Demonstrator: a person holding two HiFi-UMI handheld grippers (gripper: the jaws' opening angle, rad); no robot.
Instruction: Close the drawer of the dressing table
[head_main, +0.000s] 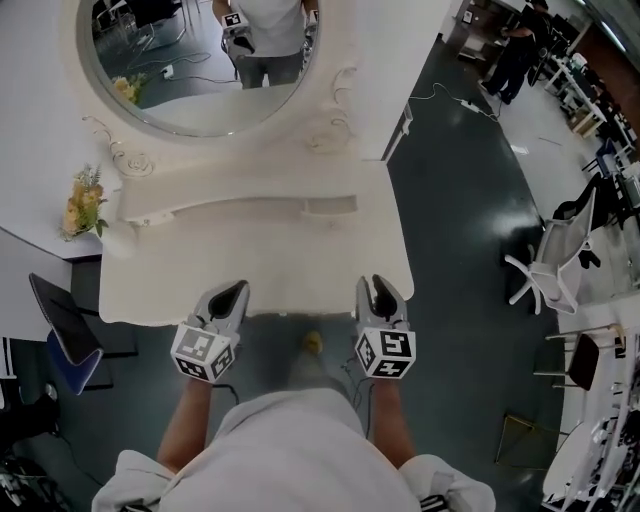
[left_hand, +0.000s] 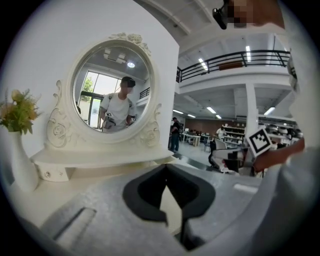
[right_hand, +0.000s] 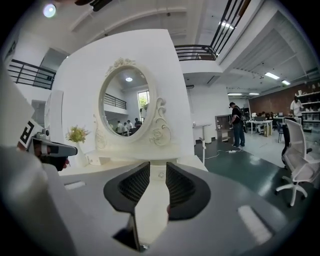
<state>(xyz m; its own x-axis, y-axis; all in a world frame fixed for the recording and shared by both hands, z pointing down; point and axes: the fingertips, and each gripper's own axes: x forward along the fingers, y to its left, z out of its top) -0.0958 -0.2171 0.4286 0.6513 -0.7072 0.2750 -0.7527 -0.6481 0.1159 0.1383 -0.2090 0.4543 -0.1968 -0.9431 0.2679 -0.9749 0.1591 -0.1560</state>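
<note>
Left gripper view: the jaws of the left gripper (left_hand: 165, 170) meet at their tips. Only a wedge of table (left_hand: 172, 207) shows between them, and nothing is held. Beyond them we note the mirror (left_hand: 112, 97), with the flowers (left_hand: 19, 112) at far left.

Right gripper view: the jaws of the right gripper (right_hand: 159, 181) stand a narrow gap apart, parallel and empty. Through the gap we see the table top and, far behind it, the drawer (right_hand: 160, 169) with its knob, set in the shelf below the mirror (right_hand: 125, 107). The left gripper (right_hand: 50, 149) shows at the left edge.

Head view: both grippers hang over the near edge of the table (head_main: 250, 270), left gripper (head_main: 228, 297) and right gripper (head_main: 383, 295) well apart. The drawer (head_main: 330, 206) sits in the far shelf, right of centre, and neither gripper touches it. Its front looks slightly forward of the shelf edge, but we cannot tell by how much. The flowers (head_main: 85, 205) stand at the far left corner, with the mirror (head_main: 200, 90) behind the shelf.
</note>
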